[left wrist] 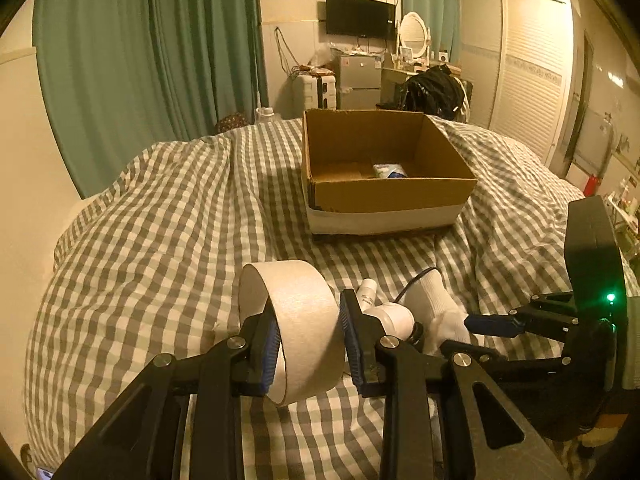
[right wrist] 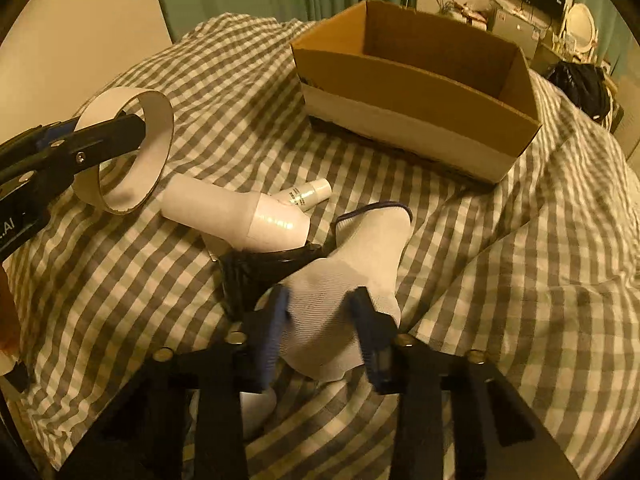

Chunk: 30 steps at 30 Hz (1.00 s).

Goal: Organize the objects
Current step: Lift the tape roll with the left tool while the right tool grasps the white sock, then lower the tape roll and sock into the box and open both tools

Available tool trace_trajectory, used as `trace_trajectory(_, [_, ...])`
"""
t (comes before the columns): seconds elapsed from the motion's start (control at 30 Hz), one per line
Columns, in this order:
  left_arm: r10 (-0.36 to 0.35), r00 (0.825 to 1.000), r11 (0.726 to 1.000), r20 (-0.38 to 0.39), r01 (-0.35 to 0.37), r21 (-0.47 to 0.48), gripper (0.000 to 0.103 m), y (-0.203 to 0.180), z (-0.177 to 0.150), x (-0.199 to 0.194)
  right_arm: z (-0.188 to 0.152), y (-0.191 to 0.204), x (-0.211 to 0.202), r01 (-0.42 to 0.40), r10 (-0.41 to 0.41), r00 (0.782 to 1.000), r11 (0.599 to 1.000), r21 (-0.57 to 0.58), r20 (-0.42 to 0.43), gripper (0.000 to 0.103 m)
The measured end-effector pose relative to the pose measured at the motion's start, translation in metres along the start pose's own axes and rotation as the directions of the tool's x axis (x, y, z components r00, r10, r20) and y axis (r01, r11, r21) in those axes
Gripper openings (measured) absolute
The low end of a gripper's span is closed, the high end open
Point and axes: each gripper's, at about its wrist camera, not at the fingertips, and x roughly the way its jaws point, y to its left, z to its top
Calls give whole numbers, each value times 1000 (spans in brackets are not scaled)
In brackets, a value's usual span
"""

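My left gripper is shut on a wide roll of beige tape, one finger inside the ring and one outside, holding it above the checked bed cover; it also shows in the right wrist view. My right gripper straddles a white glove lying on the bed, its jaws close on both sides of the glove. An open cardboard box stands farther back and holds a small white tube. A white hair dryer and a small white bottle lie beside the glove.
The checked duvet is rumpled with folds. Green curtains hang on the left. A fridge, a TV and a wardrobe stand beyond the bed. The box is right of the tape.
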Motion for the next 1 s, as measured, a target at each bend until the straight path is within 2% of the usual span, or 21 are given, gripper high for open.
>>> trace_trajectory(0.2, [0, 1000, 1000, 19, 0, -1, 29, 0, 0, -13, -2, -1, -29, 36, -37, 996, 999, 11, 76, 21])
trace_trajectory(0.43, [7, 998, 1000, 65, -8, 21, 28, -6, 14, -29, 20, -2, -81, 102, -100, 971, 995, -1, 216, 19])
trace_trajectory(0.73, [-19, 987, 997, 160, 6, 83, 22, -22, 70, -43, 70, -12, -137, 190, -173, 920, 982, -16, 352, 19])
trace_trajectory(0.9, [-70, 983, 994, 170, 56, 89, 22, -29, 105, -29, 98, -21, -149, 197, -174, 901, 980, -15, 397, 19])
trace_trajectory(1.0, [-62, 983, 994, 174, 45, 98, 22, -34, 127, -15, 116, -32, -149, 188, -169, 895, 982, -6, 412, 19])
